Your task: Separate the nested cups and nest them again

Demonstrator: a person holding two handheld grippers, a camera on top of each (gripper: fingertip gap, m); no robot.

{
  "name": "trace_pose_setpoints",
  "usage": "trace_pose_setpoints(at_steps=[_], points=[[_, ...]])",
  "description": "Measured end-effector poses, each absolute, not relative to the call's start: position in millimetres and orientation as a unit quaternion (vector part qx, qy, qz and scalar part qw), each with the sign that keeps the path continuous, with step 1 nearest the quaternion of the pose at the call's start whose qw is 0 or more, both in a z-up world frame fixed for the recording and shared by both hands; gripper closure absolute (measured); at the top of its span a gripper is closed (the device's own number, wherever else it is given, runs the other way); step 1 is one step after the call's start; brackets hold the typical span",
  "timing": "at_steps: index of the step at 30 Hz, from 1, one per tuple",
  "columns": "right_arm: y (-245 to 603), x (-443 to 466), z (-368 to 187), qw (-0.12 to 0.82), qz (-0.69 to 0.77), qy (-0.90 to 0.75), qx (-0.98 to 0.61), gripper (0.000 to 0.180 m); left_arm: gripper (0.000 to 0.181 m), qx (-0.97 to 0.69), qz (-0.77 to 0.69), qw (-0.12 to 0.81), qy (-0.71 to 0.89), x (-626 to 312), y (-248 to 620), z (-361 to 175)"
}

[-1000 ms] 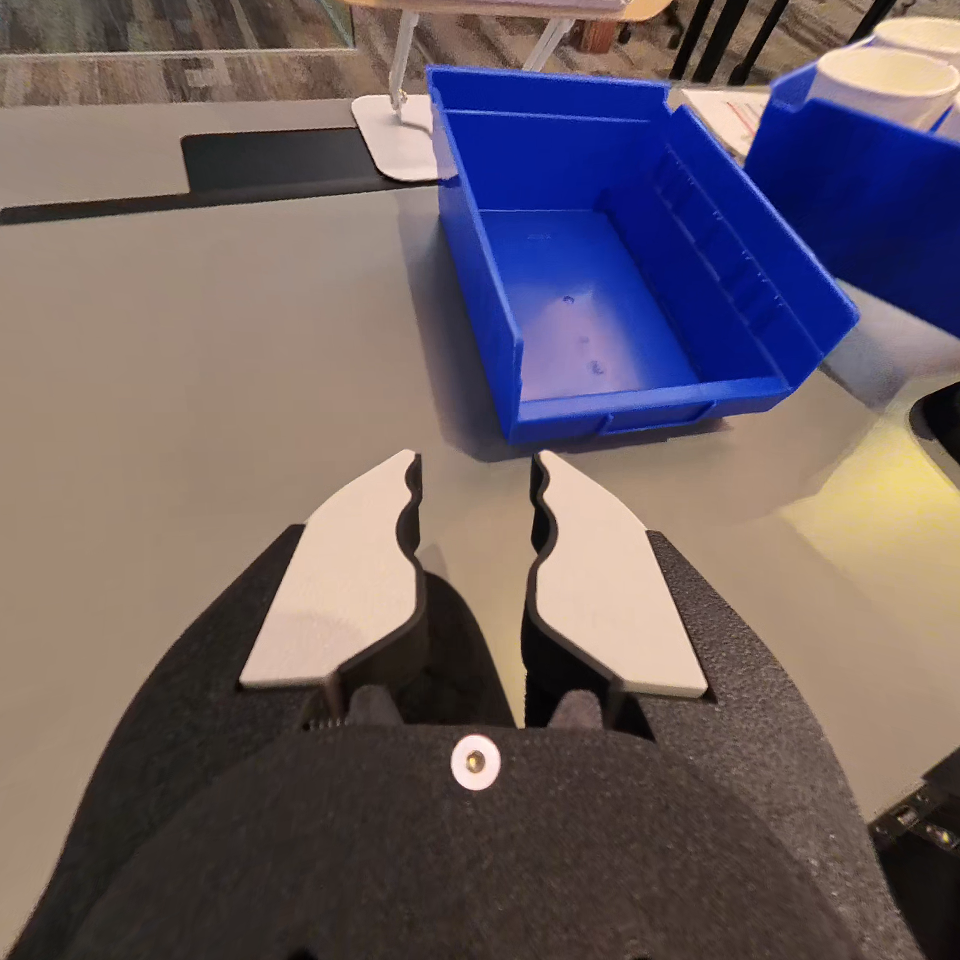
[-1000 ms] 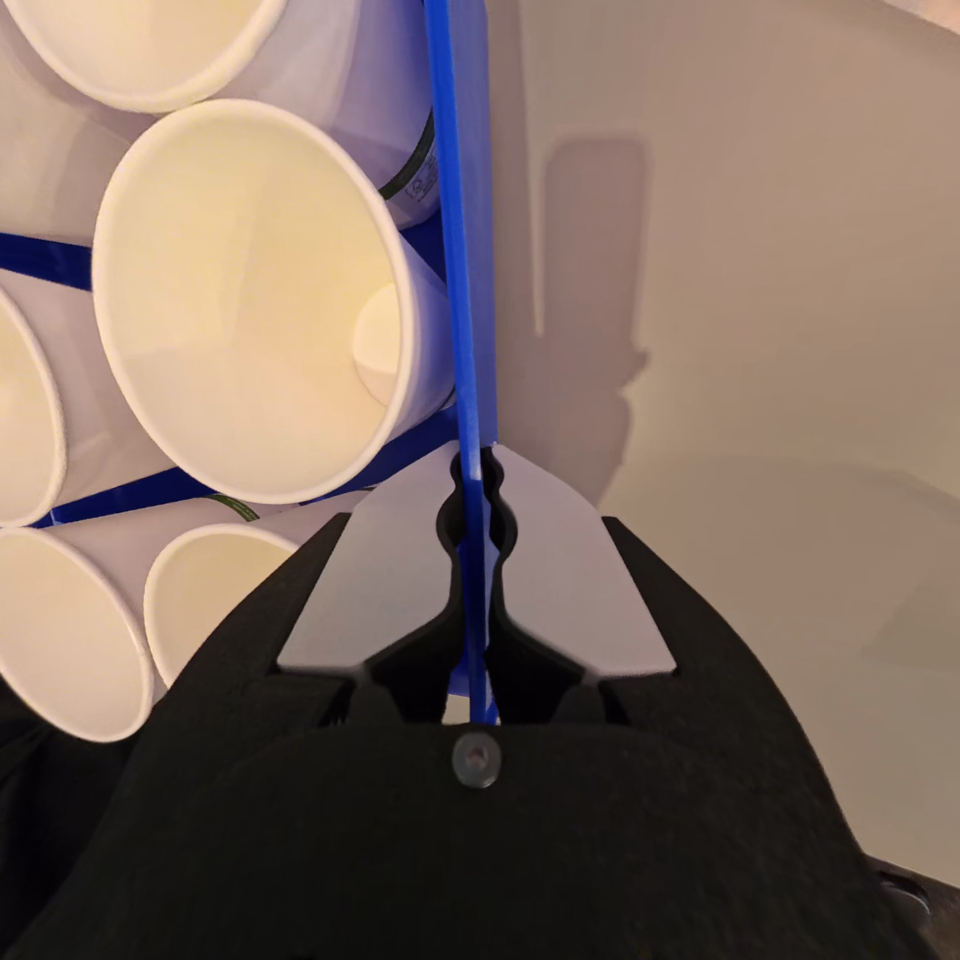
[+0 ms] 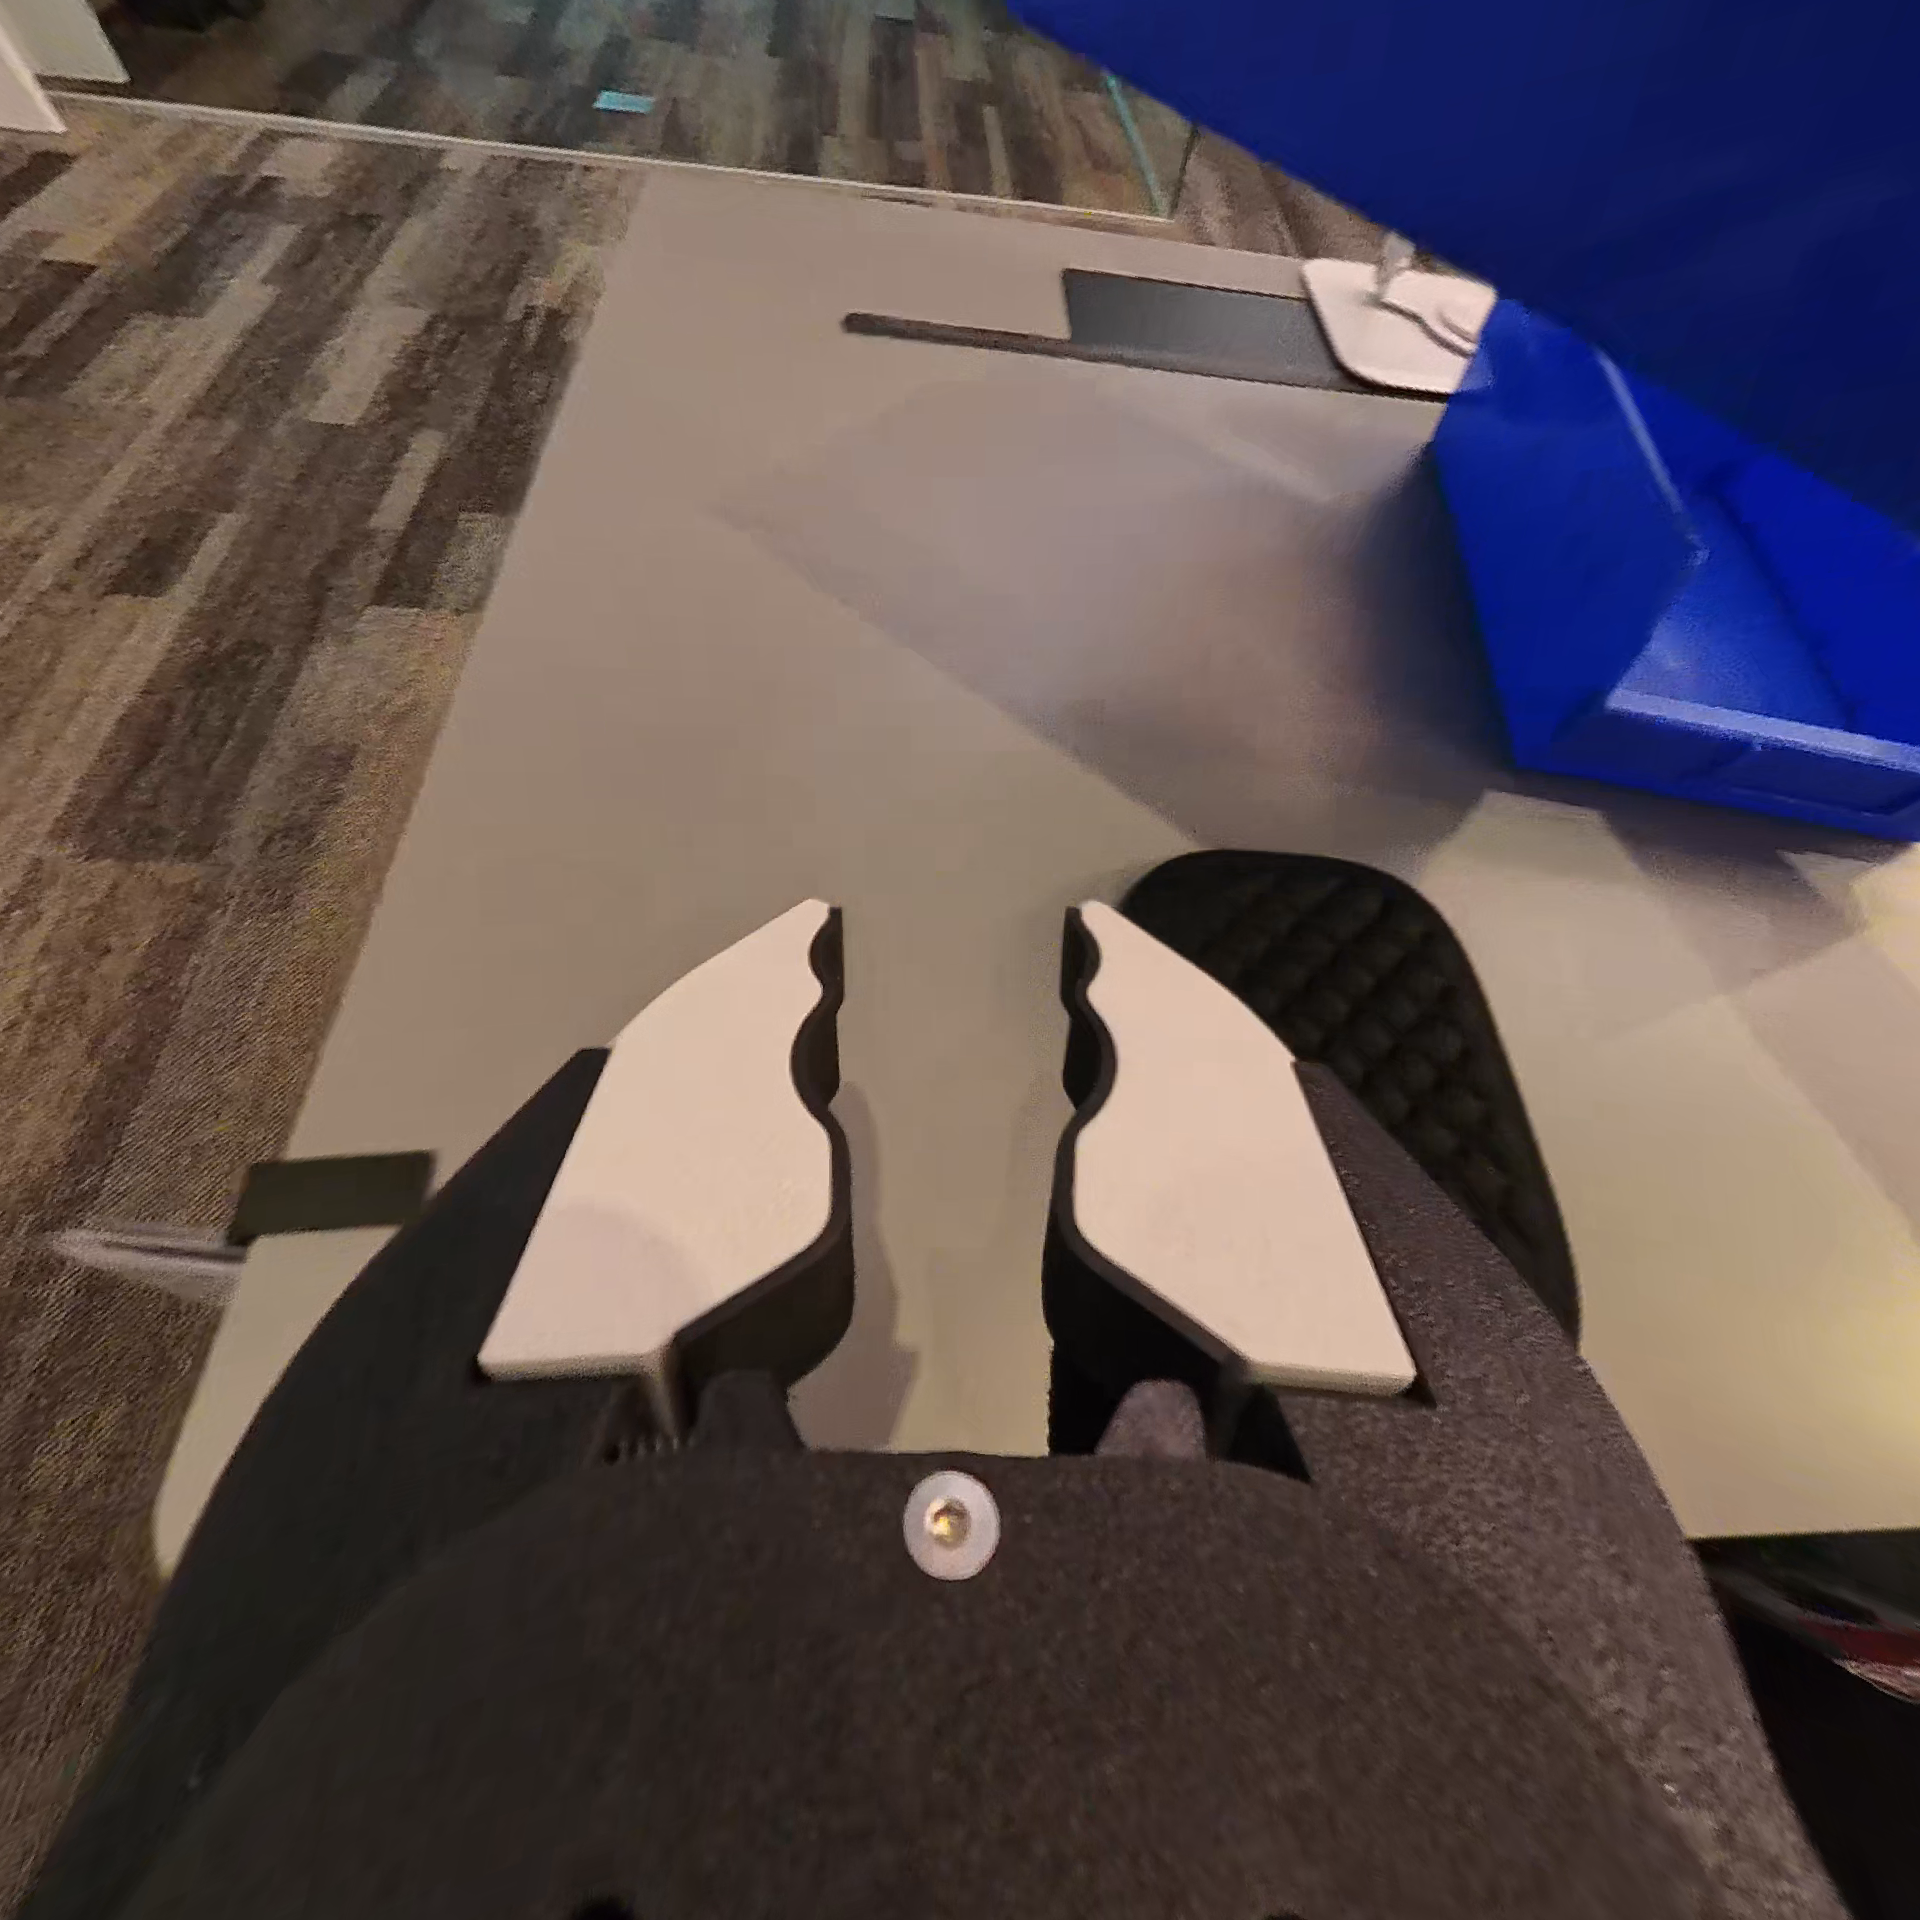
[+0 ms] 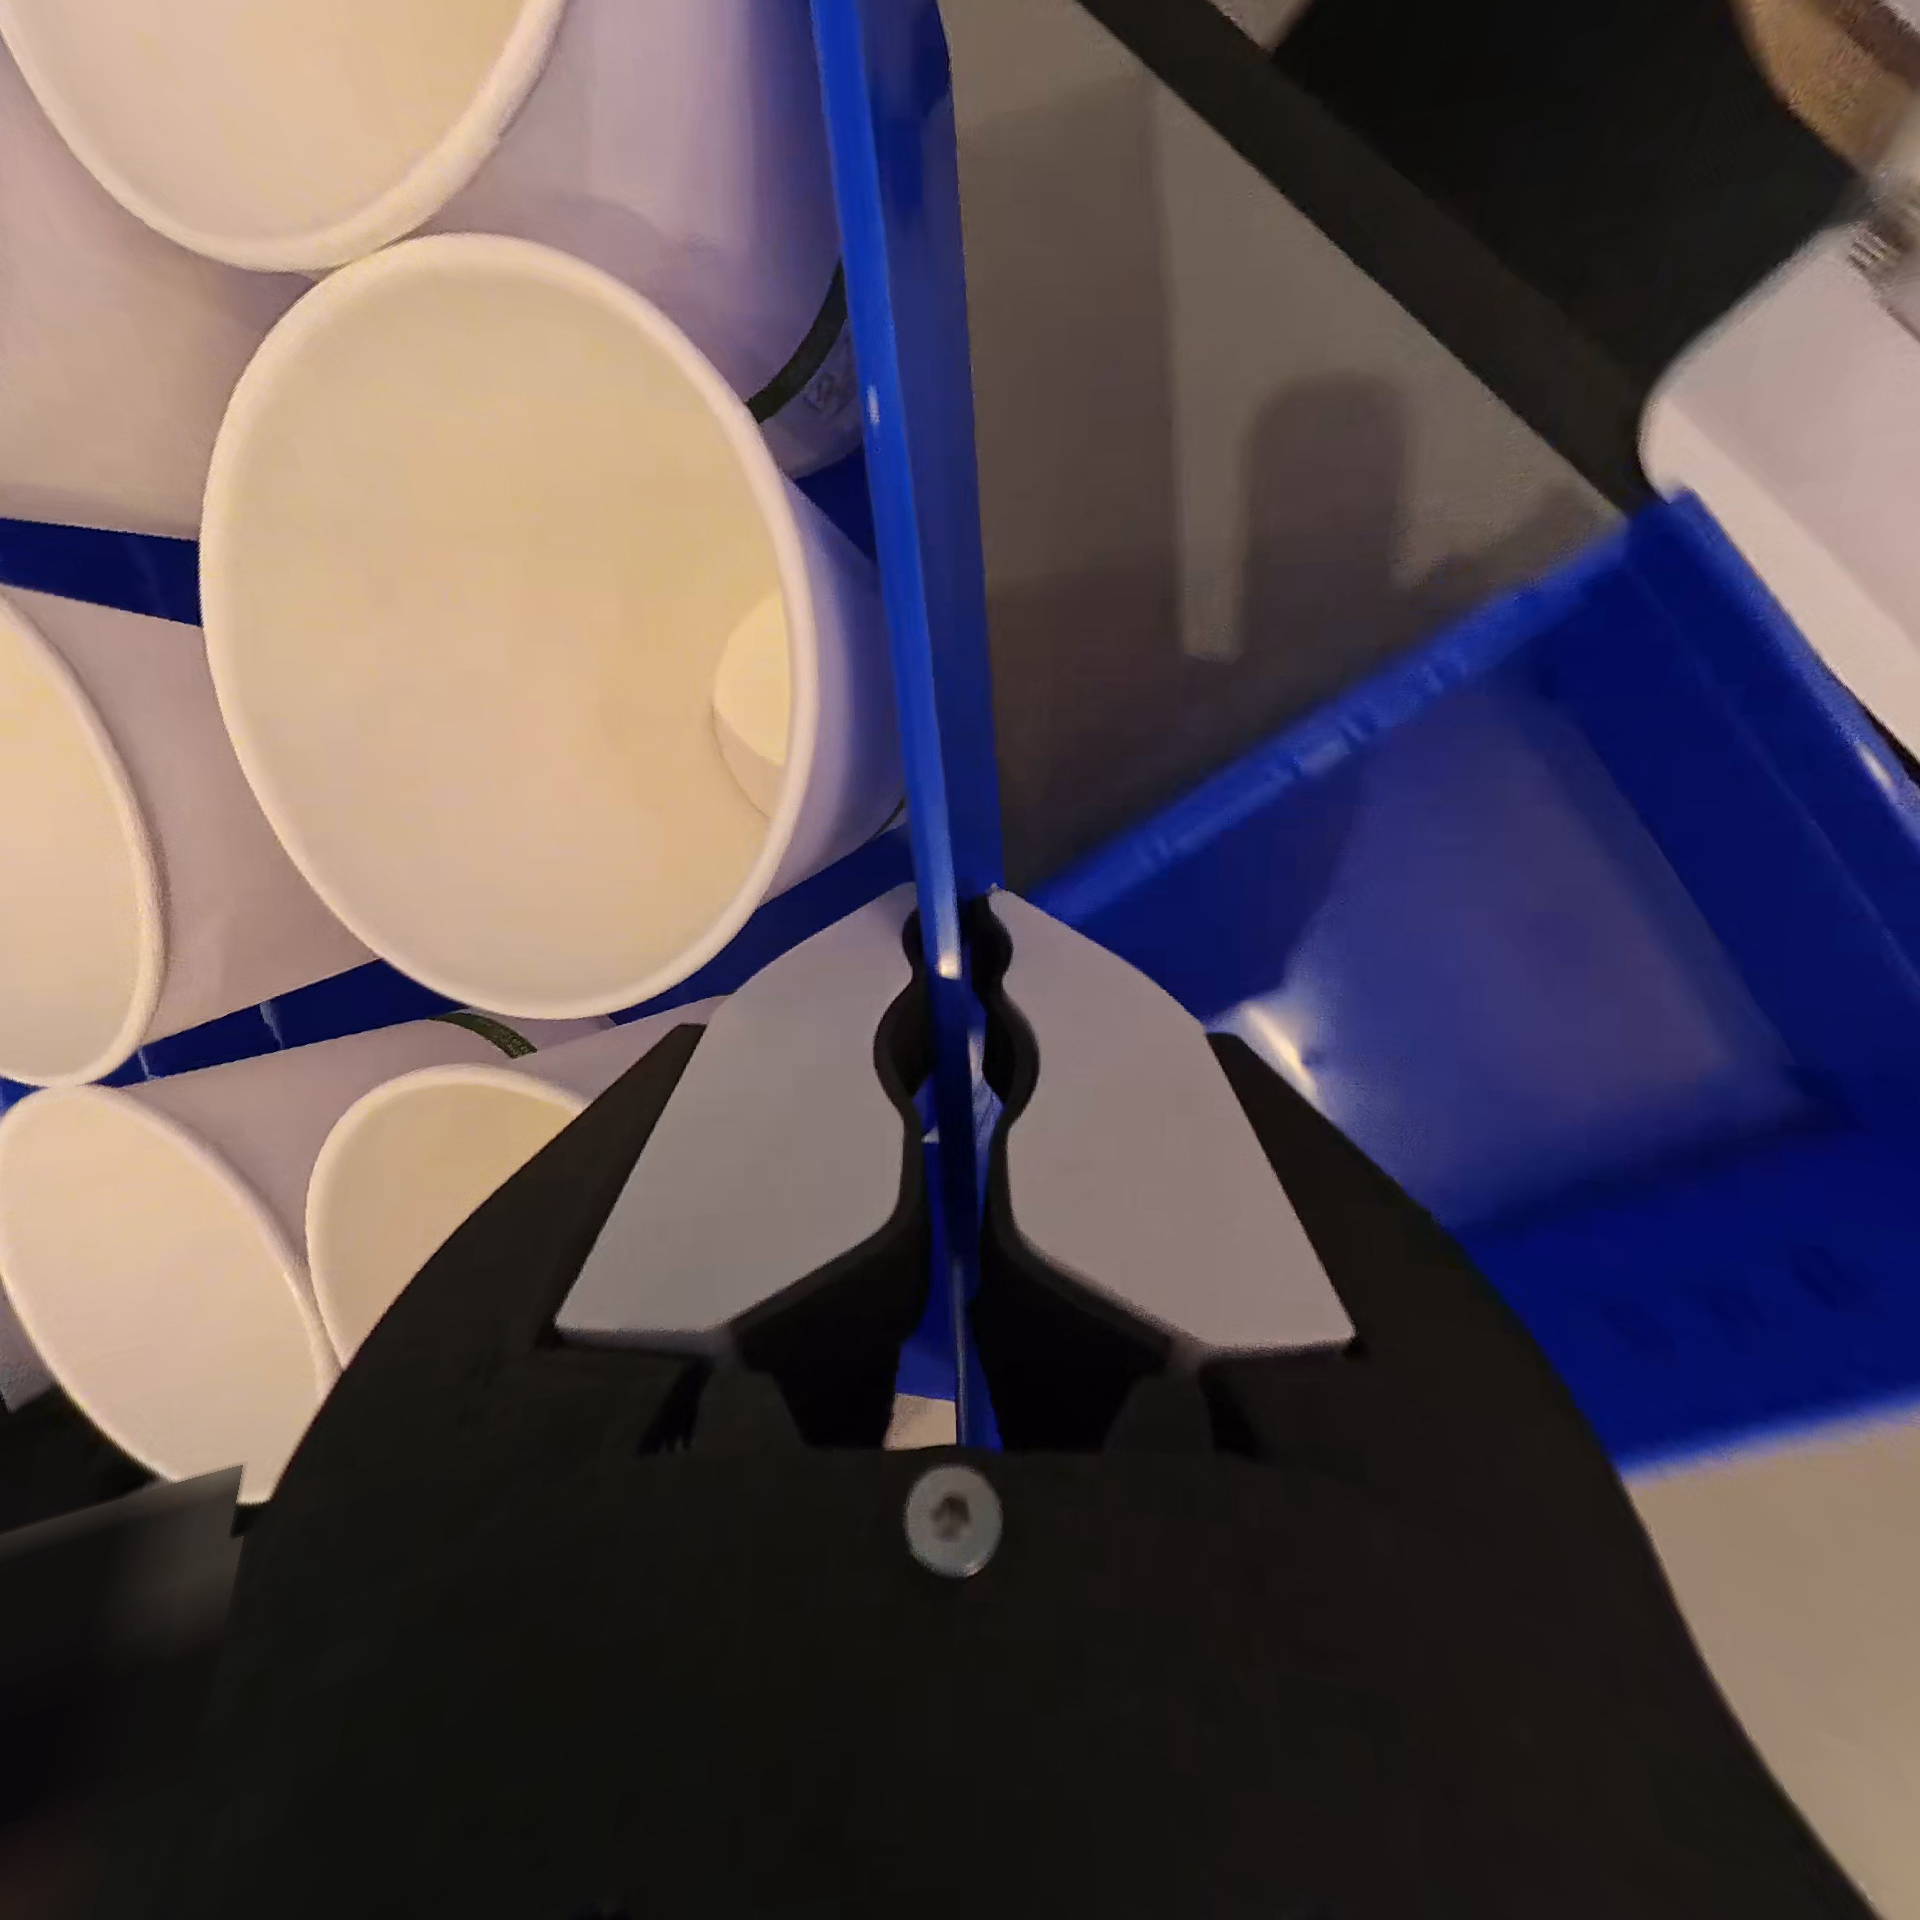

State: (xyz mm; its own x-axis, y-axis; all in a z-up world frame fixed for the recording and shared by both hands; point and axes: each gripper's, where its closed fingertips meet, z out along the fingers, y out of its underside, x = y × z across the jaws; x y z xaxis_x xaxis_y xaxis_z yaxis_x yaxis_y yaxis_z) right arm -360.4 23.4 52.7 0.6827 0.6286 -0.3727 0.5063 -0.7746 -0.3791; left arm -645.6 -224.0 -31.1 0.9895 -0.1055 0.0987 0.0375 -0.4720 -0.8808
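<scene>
The right gripper (image 4: 951, 997) is clenching the blue bin's wall (image 4: 899, 540), carrying light, crushable paper cups (image 4: 499, 623) best gripped at their stiffer rims, while the left gripper (image 3: 951, 925) is hanging parted and empty.

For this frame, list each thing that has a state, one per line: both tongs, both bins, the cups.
Left tongs: open, empty, above the table.
Right tongs: shut on the cup bin's wall.
Cup bin: gripped by its wall, tilted, holding cups.
Cups: in the cup bin, mouths toward the camera, empty.
Second bin: empty as far as it shows.
</scene>
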Motion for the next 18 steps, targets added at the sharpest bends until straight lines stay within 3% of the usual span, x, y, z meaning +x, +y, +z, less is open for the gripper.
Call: trace_pose_setpoints(at_steps=[8,18], points=[[49,-480,6,0.137,0.247,-0.328,-0.902,0.175,0.142,-0.858,-0.06,0.51,-0.018,-687,-237,-41],[58,-512,-78,0.129,0.202,-0.284,-0.928,0.175,0.141,-0.855,-0.095,0.51,-0.012,-658,-196,-61]])
